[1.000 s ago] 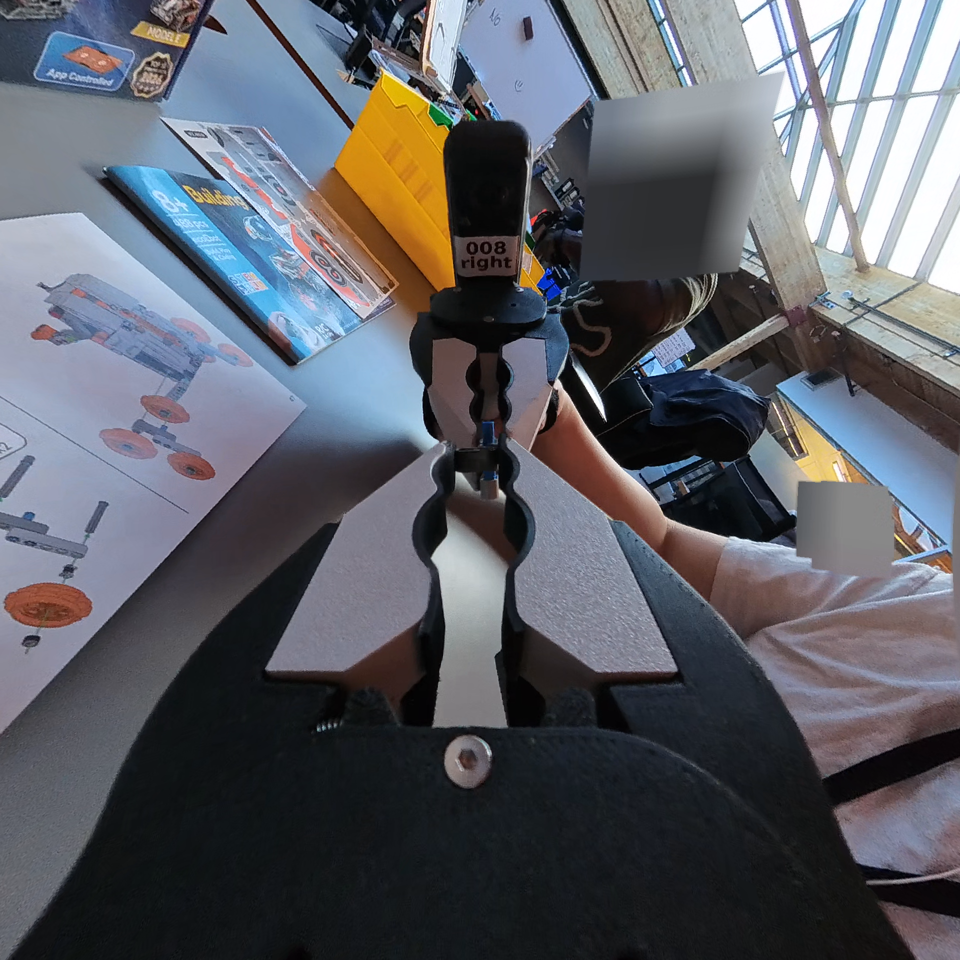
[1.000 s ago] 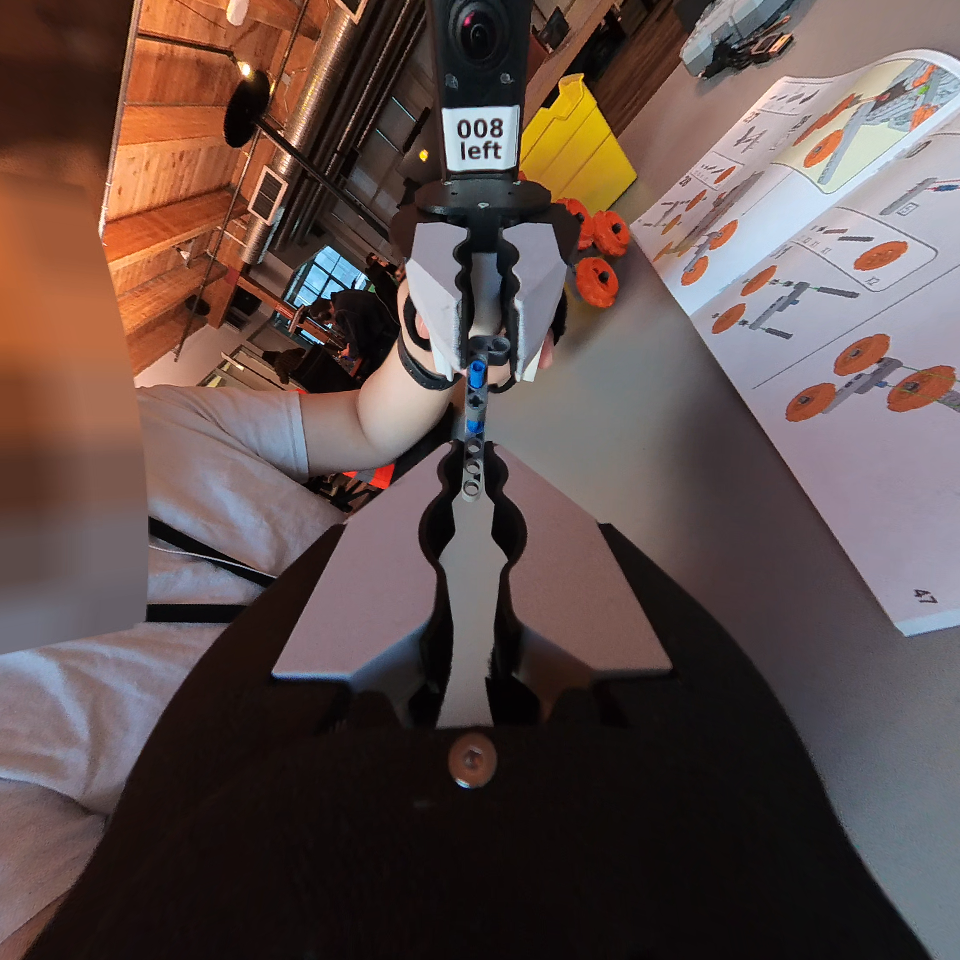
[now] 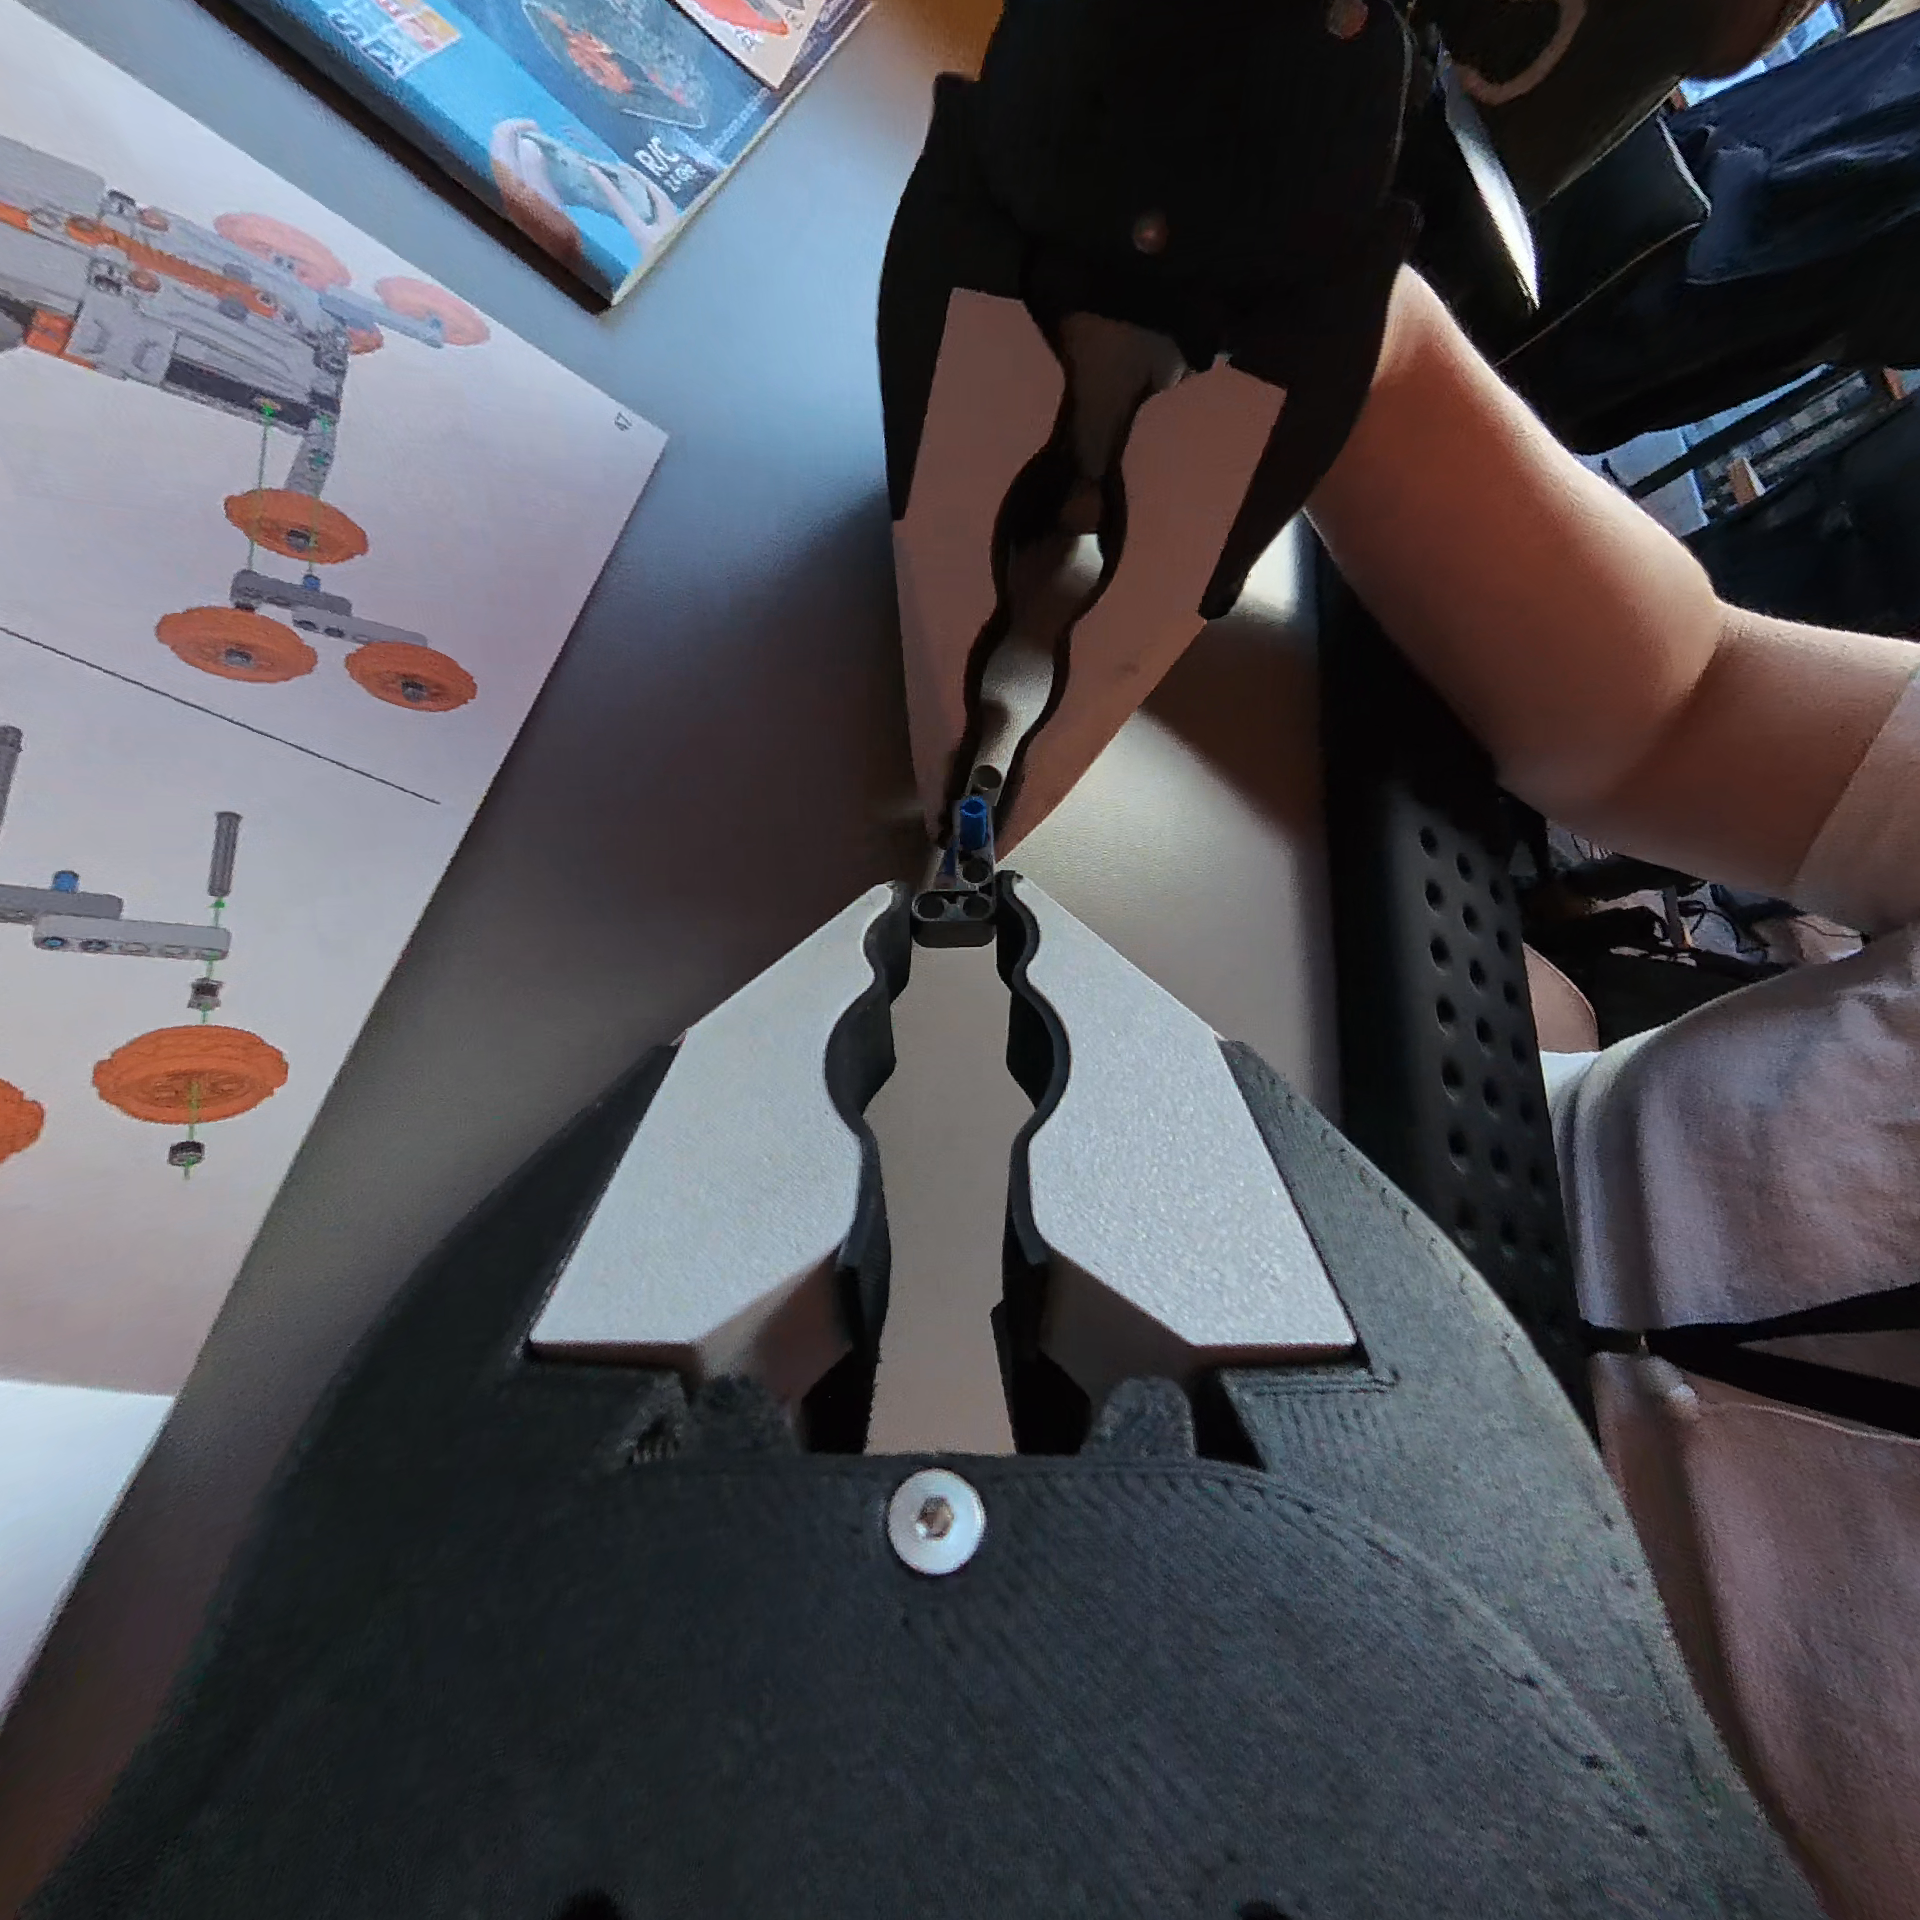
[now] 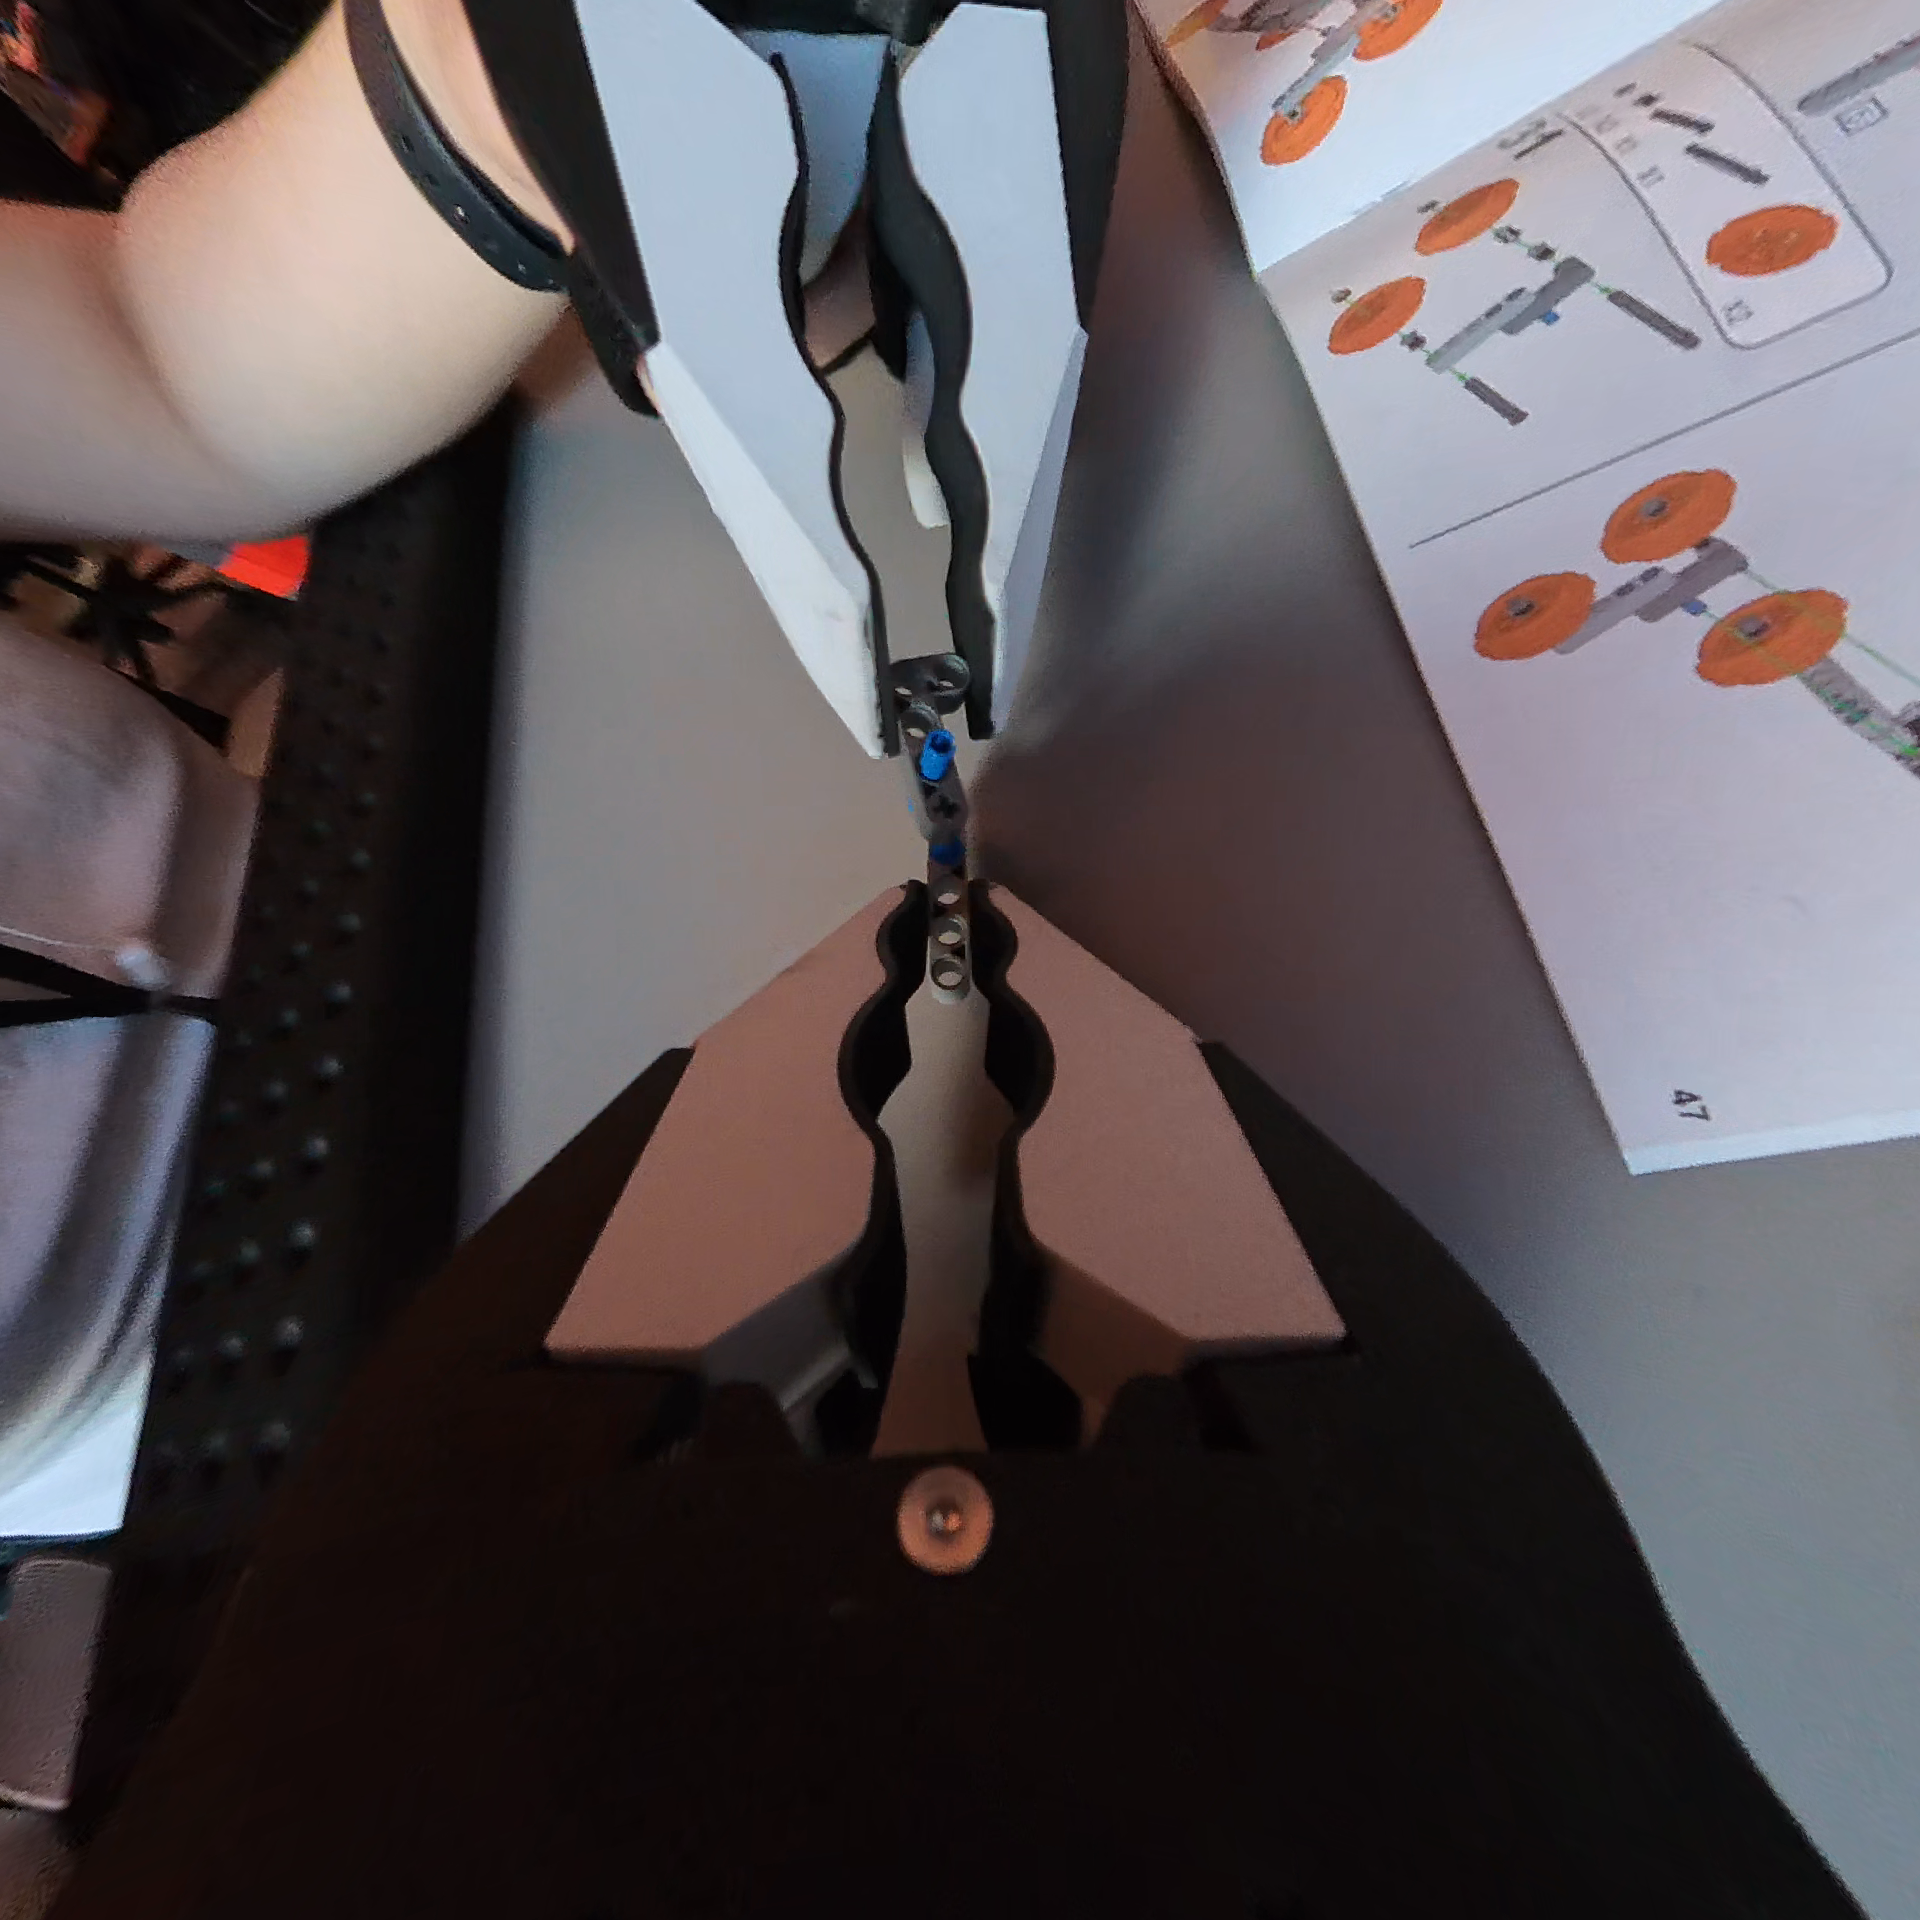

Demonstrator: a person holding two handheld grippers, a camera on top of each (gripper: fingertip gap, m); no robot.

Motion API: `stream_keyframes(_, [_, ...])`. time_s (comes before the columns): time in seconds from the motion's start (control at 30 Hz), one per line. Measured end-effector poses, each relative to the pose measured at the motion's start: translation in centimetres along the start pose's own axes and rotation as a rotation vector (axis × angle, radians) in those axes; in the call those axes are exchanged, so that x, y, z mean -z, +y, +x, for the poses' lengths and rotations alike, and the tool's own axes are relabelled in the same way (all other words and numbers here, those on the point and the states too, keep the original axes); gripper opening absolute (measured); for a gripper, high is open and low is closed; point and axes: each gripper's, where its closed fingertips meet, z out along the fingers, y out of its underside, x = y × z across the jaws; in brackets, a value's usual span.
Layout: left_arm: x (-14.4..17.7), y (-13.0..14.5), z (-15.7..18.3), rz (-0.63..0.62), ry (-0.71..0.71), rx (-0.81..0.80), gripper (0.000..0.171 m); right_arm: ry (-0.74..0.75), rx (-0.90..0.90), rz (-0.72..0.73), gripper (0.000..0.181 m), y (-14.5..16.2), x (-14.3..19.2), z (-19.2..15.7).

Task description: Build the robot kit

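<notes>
Your left claw (image 3: pixel 954 902) pinches the beam's (image 3: pixel 954 914) dark end; your right claw (image 4: pixel 948 906) clamps its grey end. It's light, stiff, slick plastic: grip the flat sides.

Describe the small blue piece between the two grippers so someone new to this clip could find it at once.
Start at the open white instruction booklet on the grey table, then look beside it, where the left gripper and right gripper meet tip to tip. Both clamp a slim grey perforated building-toy beam. The short blue plastic pin juts from that beam's side, the only bright blue among grey and black parts.
</notes>
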Motion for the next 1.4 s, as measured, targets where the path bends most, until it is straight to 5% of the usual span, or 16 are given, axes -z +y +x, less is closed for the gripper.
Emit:
stream_keyframes(0.2, [0.2, 0.0, -0.3, 0.016, 0.001, 0.001, 0.014, 0.119, 0.301, -0.057, 0.016, 0.5, -0.5, -0.4])
stream_keyframes(0.3, [0.2, 0.0, -0.1, 0.012, -0.005, -0.022, 0.014, 0.109, 0.263, -0.053, 0.031, 0.4, 0.0, -0.7])
stream_keyframes(0.53, [0.1, 0.0, 0.8, 0.001, 0.004, -0.124, 0.014, 0.067, 0.142, 0.212, 0.022, -3.5, 2.6, -0.9])
stream_keyframes(0.7, [-0.2, 0.5, 0.8, -0.030, -0.042, -0.250, 0.014, 0.069, 0.233, 0.060, 0.016, -1.4, 0.3, -1.0])
stream_keyframes(0.87, [0.1, 0.3, 1.0, -0.024, -0.058, -0.288, 0.014, 0.070, 0.247, 0.070, 0.007, -1.8, 0.3, -1.3])
stream_keyframes(1.0, [0.2, 0.2, 0.9, -0.023, -0.073, -0.300, 0.014, 0.065, 0.236, 0.117, 0.017, -2.7, 0.7, -1.6])
stream_keyframes(1.4, [-0.1, 0.1, 1.9, -0.105, -0.173, -0.444, 0.014, 0.208, 0.377, -0.068, 0.007, -1.7, 0.2, -2.0])
